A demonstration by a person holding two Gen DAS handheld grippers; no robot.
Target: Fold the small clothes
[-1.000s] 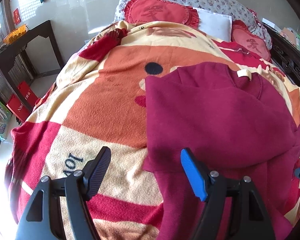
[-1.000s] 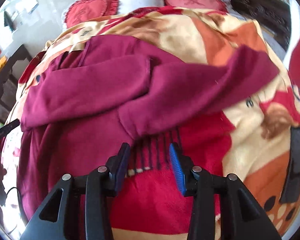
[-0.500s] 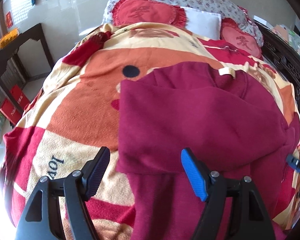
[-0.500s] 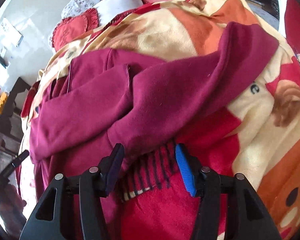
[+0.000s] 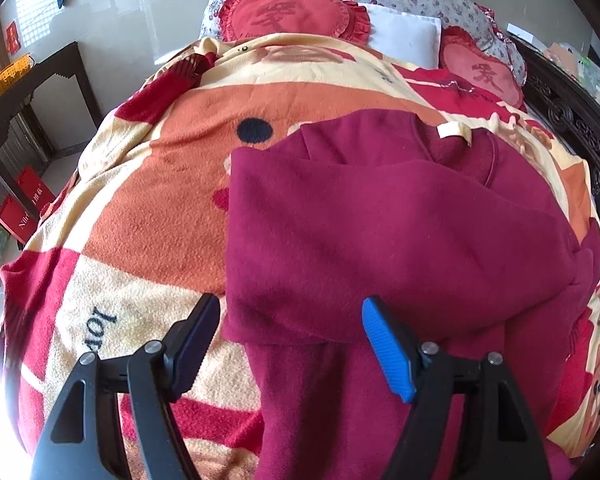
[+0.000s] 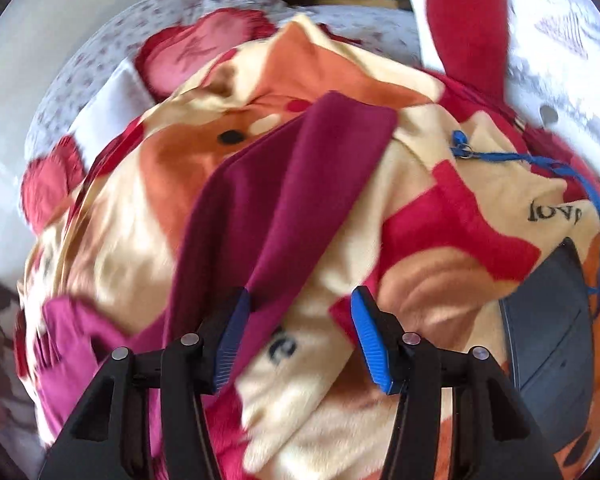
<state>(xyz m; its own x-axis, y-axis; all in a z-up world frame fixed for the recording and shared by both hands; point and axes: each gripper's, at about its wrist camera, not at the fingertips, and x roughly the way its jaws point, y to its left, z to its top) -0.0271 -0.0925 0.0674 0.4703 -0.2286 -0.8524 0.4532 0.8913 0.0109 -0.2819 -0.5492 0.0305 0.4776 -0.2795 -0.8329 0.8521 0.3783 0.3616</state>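
A maroon fleece sweater (image 5: 380,240) lies on the patterned bed blanket (image 5: 148,216), one sleeve folded across its front, cream neck label at the far end. My left gripper (image 5: 290,340) is open just above the near edge of that folded sleeve, holding nothing. In the blurred right wrist view the other maroon sleeve (image 6: 292,184) stretches away across the blanket (image 6: 440,248). My right gripper (image 6: 296,336) is open over that sleeve's near part, its left pad (image 6: 230,340) at the cloth's edge.
Red heart pillows (image 5: 292,16) and a white pillow (image 5: 404,40) lie at the bed head. A dark carved bed frame (image 5: 572,128) runs along the right. A dark side table (image 5: 32,92) stands left. A dark flat object (image 6: 548,320) and blue cord (image 6: 540,160) lie on the blanket.
My right gripper has opened wider and swung right along the outstretched sleeve; its view is now blurred. My left gripper has shifted slightly right over the folded sleeve's edge.
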